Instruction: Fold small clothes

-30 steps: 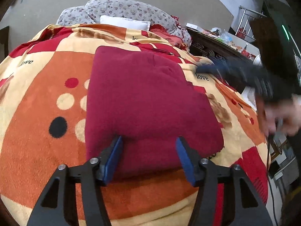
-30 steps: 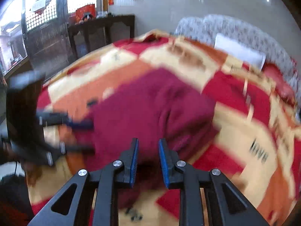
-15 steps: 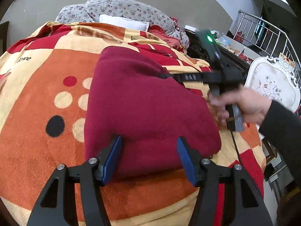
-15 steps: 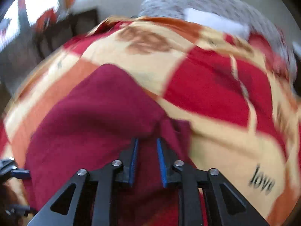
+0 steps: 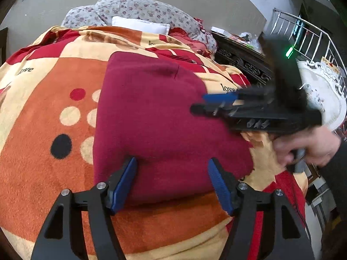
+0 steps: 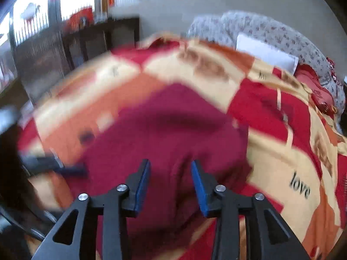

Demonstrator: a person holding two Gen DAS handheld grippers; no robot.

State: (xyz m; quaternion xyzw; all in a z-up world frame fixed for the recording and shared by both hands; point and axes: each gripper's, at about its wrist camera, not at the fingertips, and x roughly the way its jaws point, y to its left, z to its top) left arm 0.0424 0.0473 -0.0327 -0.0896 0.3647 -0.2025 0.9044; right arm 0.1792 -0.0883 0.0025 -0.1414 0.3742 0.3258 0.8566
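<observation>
A folded dark red garment (image 5: 156, 117) lies on the patterned blanket (image 5: 43, 151). My left gripper (image 5: 172, 164) is open, its blue pads at the garment's near edge, holding nothing. My right gripper (image 6: 170, 166) is open over the garment (image 6: 164, 130) in its own blurred view. It also shows in the left wrist view (image 5: 206, 103), hovering over the garment's right side, held by a hand (image 5: 308, 147).
Floral pillows (image 5: 141, 10) and a white pillow (image 5: 141, 25) lie at the bed's head. A dark carved cabinet (image 5: 243, 58) with clutter stands right of the bed. A white ornate chair (image 5: 321, 91) and a metal railing (image 5: 312, 41) are further right.
My right gripper opened its jaws and drew back from the garment's far right part toward its right edge. My left gripper stayed open at the near edge.
</observation>
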